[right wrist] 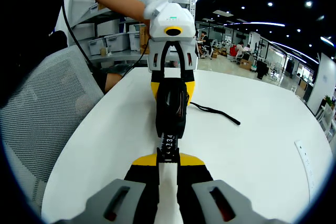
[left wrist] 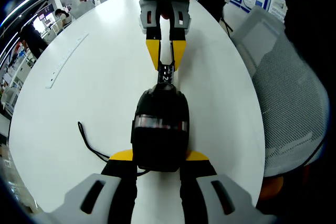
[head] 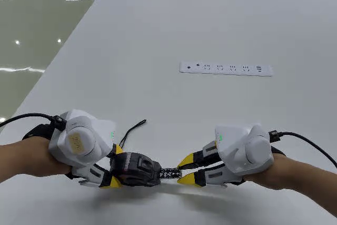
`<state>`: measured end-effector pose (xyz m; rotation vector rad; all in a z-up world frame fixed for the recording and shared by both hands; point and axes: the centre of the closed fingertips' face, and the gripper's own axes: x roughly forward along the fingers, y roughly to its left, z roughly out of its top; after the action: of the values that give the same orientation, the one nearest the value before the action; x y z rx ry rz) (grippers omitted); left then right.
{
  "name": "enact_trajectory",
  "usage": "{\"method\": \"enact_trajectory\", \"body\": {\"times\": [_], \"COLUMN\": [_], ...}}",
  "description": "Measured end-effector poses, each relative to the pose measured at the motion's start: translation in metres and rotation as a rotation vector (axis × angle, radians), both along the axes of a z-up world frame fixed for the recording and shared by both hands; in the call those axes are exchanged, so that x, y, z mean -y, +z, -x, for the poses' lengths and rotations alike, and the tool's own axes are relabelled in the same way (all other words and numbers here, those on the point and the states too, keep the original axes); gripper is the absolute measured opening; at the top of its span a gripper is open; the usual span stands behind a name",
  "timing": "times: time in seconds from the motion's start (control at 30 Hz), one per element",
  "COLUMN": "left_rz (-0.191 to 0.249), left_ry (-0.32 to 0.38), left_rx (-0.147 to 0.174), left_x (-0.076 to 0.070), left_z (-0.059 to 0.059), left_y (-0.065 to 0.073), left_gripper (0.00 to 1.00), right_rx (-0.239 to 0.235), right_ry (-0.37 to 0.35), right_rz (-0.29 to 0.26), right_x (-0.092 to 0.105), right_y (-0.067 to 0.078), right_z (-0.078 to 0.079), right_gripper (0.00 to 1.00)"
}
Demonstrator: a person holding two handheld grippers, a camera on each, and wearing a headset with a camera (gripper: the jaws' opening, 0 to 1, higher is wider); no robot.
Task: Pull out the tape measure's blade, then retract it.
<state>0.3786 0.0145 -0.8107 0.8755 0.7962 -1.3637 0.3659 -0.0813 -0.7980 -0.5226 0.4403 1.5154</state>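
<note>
A black tape measure [head: 134, 169] lies near the front edge of the white table [head: 210, 30], and my left gripper [head: 112, 166] is shut on its case [left wrist: 159, 132]. A short stretch of dark blade with white numbers [head: 170, 173] sticks out to the right. My right gripper [head: 184, 170] is shut on the blade's end [right wrist: 168, 150]. In the left gripper view the right gripper [left wrist: 165, 56] faces me, pinching the blade [left wrist: 165, 75]. The right gripper view has the left gripper [right wrist: 172, 88] around the case [right wrist: 170, 106]. A black wrist strap [head: 131, 131] trails from the case.
A white power strip [head: 226, 68] lies flat at mid-table, to the right. A grey mesh chair [left wrist: 283, 82] stands beside the table. Shelves with storage bins [right wrist: 118, 35] are behind the person. Black cables run from both grippers.
</note>
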Motion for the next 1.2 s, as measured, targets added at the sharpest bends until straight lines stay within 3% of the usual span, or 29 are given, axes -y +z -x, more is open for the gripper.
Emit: {"method": "enact_trajectory", "body": {"times": [1.2], "left_rz": [0.010], "left_ry": [0.003], "left_rx": [0.000], "left_x": [0.002], "left_z": [0.000], "left_y": [0.000], "left_gripper": [0.26], "right_rx": [-0.010], "right_ry": [-0.007], "right_rz": [0.005], "right_x": [0.017], "right_y": [-0.001], "right_z": [0.001], "right_gripper": [0.10]}}
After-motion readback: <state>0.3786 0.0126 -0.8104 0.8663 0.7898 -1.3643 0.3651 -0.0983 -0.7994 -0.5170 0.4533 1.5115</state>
